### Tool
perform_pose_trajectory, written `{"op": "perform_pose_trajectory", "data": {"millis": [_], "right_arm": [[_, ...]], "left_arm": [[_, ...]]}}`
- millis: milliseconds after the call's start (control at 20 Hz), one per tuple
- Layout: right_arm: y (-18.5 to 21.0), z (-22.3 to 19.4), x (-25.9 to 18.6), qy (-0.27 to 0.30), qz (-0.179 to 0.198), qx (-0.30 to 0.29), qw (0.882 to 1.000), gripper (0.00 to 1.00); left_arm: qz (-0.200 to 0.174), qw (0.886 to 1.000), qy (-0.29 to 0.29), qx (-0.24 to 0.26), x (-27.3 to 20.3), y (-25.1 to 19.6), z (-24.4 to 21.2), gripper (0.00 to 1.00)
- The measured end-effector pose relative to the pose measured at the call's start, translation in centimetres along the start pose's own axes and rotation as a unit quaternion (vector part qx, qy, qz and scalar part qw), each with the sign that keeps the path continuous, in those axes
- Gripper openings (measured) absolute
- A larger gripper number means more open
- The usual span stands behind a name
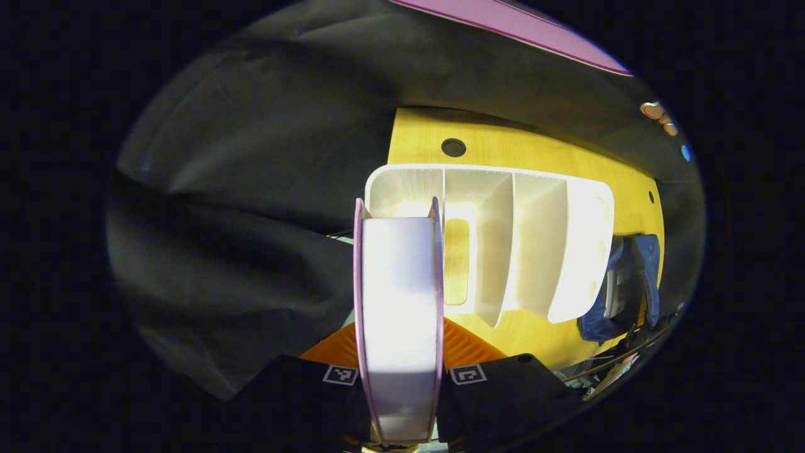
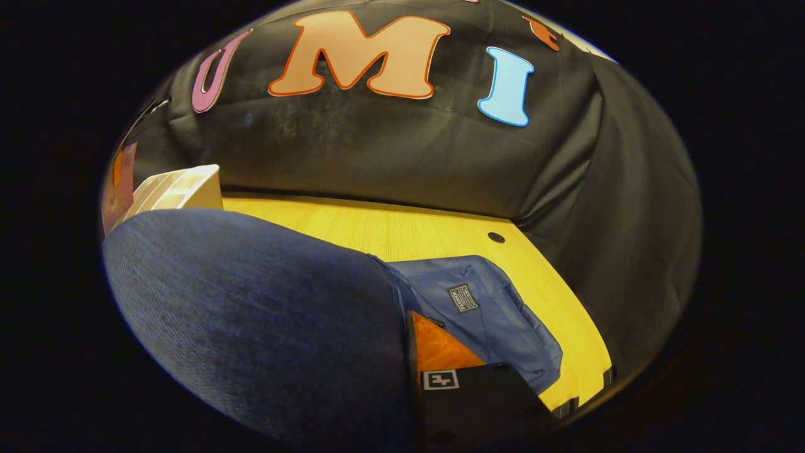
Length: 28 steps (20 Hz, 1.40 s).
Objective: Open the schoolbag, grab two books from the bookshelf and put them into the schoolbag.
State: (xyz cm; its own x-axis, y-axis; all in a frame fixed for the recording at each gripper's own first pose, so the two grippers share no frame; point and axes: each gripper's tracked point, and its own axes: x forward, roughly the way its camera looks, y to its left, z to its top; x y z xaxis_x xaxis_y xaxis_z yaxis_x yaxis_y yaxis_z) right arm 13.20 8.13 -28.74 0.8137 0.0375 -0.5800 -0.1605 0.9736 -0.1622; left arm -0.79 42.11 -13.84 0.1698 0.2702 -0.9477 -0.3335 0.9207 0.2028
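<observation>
A: Where does the job stand?

B: Partway, I'd judge. The left claw (image 1: 399,377) is pinching one book (image 1: 399,302) between both fingers, spine edge up, holding it just in front of the white bookshelf (image 1: 541,239). So one book is out of the shelf and in hand, not yet in the bag.

A: And the schoolbag?

B: In the right gripper view the blue schoolbag (image 2: 251,327) bulks up close on the near left, with a lighter blue flap (image 2: 484,308) lying on the yellow table (image 2: 402,233) to its right. In the left gripper view it sits at the far right, beside the shelf. Whether its opening is fully undone I cannot make out.

A: What is the right claw (image 2: 415,377) doing?

B: One finger (image 2: 440,352) shows pressed against the bag's fabric; the other is hidden behind the bag, so I cannot tell whether it is spread or gripping cloth. My guess is it is keeping the bag open.

A: Counts?

B: One book in view, one bookshelf with four slots, all looking empty, one schoolbag, two claws. A second book I cannot find. Left to do: drop this book in, then fetch another.
</observation>
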Motion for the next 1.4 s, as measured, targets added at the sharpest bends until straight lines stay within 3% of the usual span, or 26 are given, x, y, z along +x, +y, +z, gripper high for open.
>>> {"op": "perform_pose_trajectory", "data": {"millis": [250,450,700,850,1150,1400], "right_arm": [[-0.4,-0.1,0.0,0.002,0.017,0.004,1.0,0.1],[-0.6,-0.1,-0.1,0.002,0.038,-0.006,0.999,0.1],[-1.0,-0.2,-0.1,0.0,0.057,-0.01,0.998,0.1],[-1.1,-0.2,-0.1,0.004,0.064,0.006,0.998,0.1],[-1.6,0.0,-0.1,0.009,0.081,0.042,0.996,0.1],[-2.0,0.3,-0.3,0.005,0.087,0.054,0.995,0.1]], "left_arm": [[-0.012,1.0,-0.013,-0.013,-6.1,-2.8,-3.2,0.36],[-0.022,0.999,-0.023,-0.016,-10.3,-6.1,-5.6,0.38],[-0.041,0.998,-0.052,-0.009,-13.3,-11.2,-6.3,0.38],[-0.085,0.993,-0.078,-0.006,-13.7,-16.1,-6.3,0.38],[-0.207,0.971,-0.112,-0.027,-11.1,-26.9,-8.1,0.36],[-0.268,0.952,-0.139,-0.052,-8.8,-33.4,-8.7,0.37]]}}
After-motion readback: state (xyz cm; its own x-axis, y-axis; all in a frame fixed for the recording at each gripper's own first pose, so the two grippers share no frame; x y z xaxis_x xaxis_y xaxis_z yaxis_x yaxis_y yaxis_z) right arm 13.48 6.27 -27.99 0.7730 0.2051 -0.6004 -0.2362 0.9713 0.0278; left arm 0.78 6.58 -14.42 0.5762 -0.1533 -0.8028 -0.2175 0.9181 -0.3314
